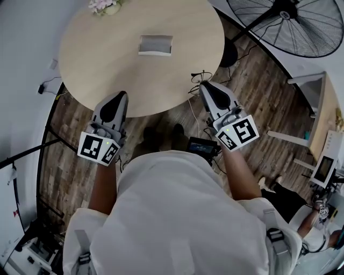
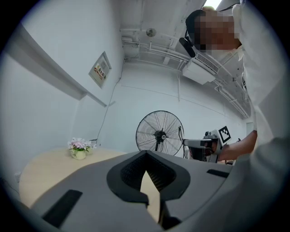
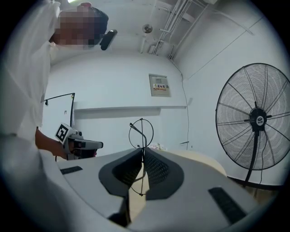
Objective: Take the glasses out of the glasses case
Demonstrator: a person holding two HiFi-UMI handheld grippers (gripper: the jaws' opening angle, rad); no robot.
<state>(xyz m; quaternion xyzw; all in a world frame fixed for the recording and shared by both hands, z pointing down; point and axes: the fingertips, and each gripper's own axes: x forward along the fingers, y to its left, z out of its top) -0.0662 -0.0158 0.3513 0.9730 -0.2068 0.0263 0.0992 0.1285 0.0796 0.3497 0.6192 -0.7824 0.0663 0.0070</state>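
White shirt (image 1: 177, 215); grey left tongs (image 1: 122, 94), right tongs (image 1: 206, 85); marker cubes (image 1: 98, 148).

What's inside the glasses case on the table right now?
The glasses case sits on the table, but its inside is not visible from here. The glasses are out, clamped in the right tool.

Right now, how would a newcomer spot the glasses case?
Find the round pale wooden table. Near its middle lies the grey rectangular glasses case. Its tabletop neighbour, a small pot of pink flowers, sits at the far edge, rounded and colourful where the case is flat and boxy.
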